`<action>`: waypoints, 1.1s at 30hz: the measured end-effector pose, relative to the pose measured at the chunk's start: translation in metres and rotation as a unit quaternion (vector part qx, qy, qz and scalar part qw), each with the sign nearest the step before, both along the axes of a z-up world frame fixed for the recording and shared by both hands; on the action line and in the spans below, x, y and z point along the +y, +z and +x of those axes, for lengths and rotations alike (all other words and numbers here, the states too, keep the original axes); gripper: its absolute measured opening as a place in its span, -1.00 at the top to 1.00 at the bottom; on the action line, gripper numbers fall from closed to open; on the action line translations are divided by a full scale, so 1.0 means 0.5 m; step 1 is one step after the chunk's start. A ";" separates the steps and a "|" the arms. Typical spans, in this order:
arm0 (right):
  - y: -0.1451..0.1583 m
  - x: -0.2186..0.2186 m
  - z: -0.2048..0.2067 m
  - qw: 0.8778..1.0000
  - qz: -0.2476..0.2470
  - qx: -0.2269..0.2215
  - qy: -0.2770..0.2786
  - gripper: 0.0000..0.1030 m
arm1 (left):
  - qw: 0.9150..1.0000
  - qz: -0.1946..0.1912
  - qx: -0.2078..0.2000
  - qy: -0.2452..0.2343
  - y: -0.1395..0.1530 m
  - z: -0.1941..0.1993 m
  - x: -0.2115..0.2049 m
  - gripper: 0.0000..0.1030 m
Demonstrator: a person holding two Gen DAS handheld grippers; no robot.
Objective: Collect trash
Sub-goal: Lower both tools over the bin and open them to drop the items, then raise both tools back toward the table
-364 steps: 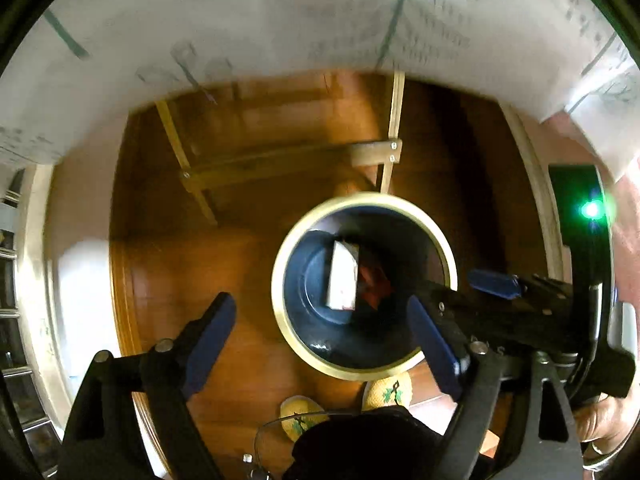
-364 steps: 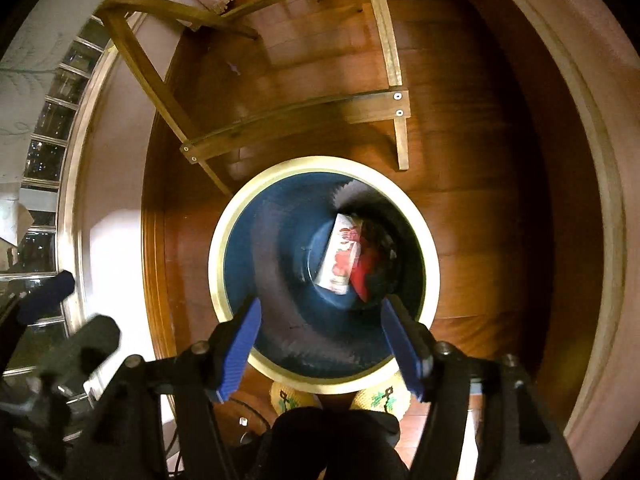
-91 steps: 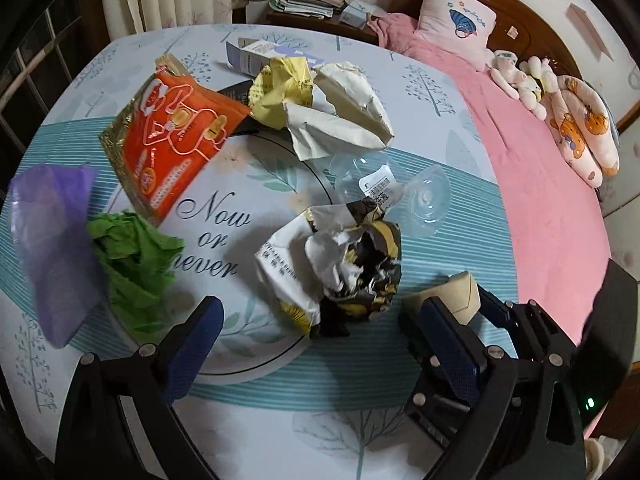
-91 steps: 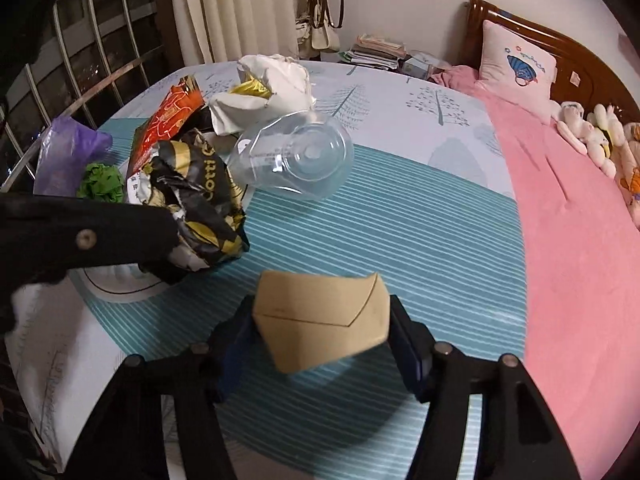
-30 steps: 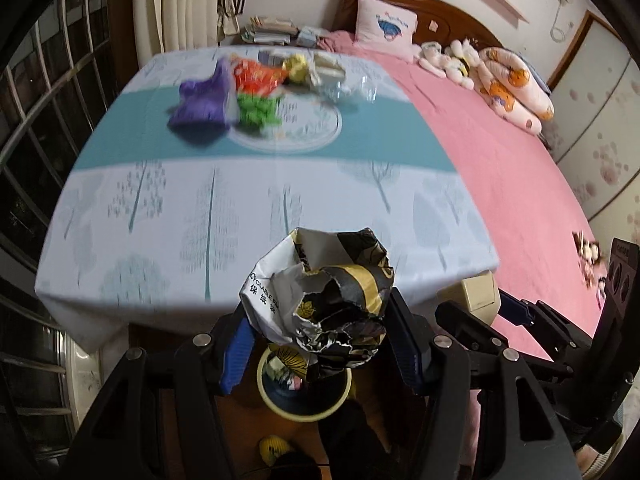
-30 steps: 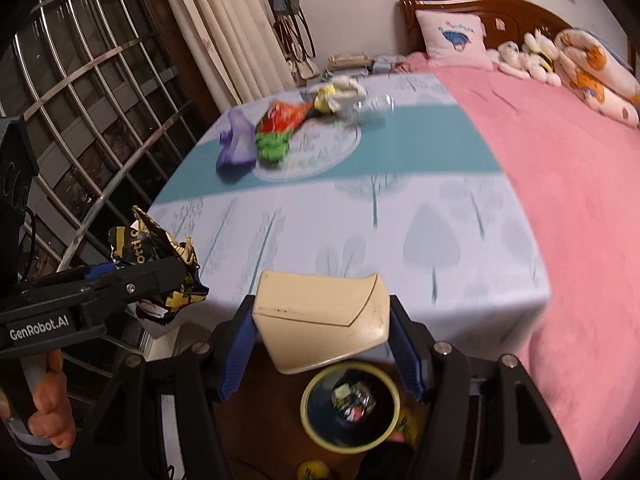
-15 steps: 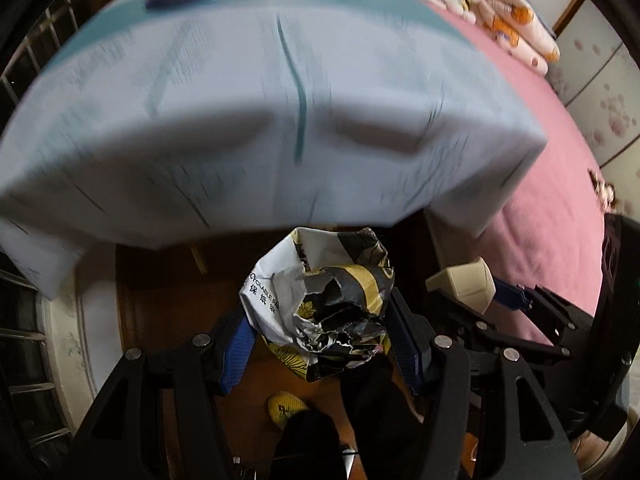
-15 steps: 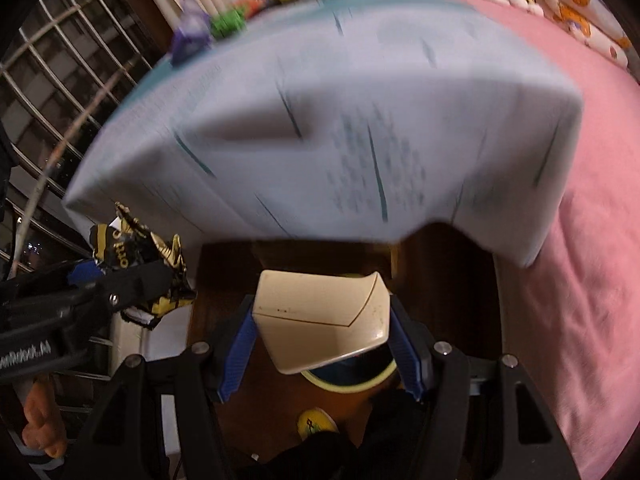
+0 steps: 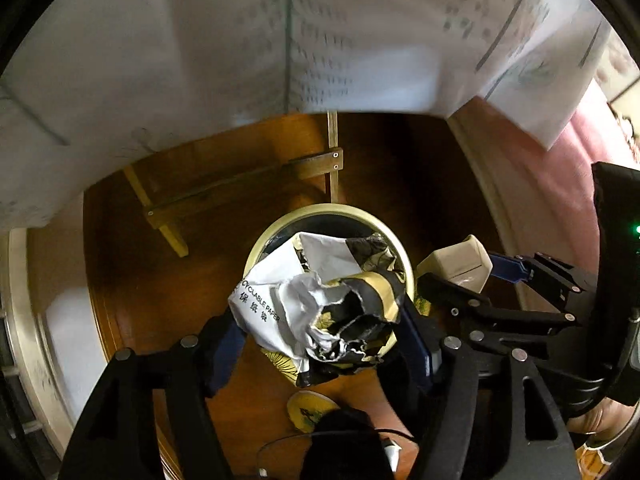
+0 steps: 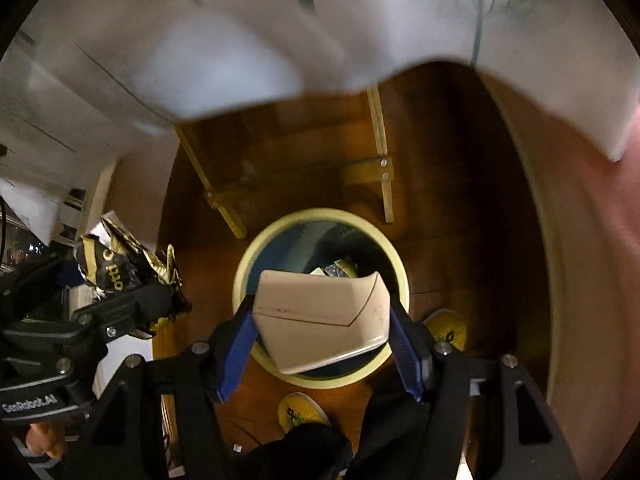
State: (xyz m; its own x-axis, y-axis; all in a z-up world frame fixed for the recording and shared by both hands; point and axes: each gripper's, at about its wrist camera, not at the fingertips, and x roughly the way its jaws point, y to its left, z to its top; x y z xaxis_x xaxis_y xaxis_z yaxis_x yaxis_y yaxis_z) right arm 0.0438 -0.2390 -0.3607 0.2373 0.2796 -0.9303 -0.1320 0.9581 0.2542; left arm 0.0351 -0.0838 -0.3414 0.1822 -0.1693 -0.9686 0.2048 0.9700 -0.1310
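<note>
A crumpled black, gold and white wrapper (image 9: 320,304) sits between the fingers of my left gripper (image 9: 320,326), whose jaws are opening; both pads still touch it. It hangs over the yellow-rimmed, dark blue bin (image 9: 332,209) on the floor. My right gripper (image 10: 322,322) is shut on a flattened beige cardboard piece (image 10: 320,316), directly above the same bin (image 10: 320,213), which holds some trash. In the left wrist view, the cardboard piece (image 9: 456,260) is just right of the bin. In the right wrist view, the wrapper (image 10: 120,264) is at the left.
The pale tablecloth (image 9: 280,60) hangs over the top of both views. A wooden table brace (image 9: 240,192) crosses behind the bin on the brown wood floor. Yellow slippers (image 10: 300,410) stand at the bin's near side. A pink bedspread (image 10: 592,240) is on the right.
Both grippers have dropped from above the table top to below its edge, over the bin. The left fingers stand a little wider around the wrapper.
</note>
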 end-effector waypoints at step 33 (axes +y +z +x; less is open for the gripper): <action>0.283 0.028 -0.005 0.999 0.012 -0.030 0.023 -0.53 | 0.996 -0.018 -0.062 0.059 0.343 -0.009 0.101 -0.97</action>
State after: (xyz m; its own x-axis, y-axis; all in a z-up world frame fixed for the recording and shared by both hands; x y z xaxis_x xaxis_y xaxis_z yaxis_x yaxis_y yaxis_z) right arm 0.0414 -0.2250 -0.2194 0.2779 0.3136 -0.9080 -0.1917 0.9443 0.2675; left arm 0.0306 -0.0333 -0.1697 0.3212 -0.1735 -0.9310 0.1067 0.9834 -0.1465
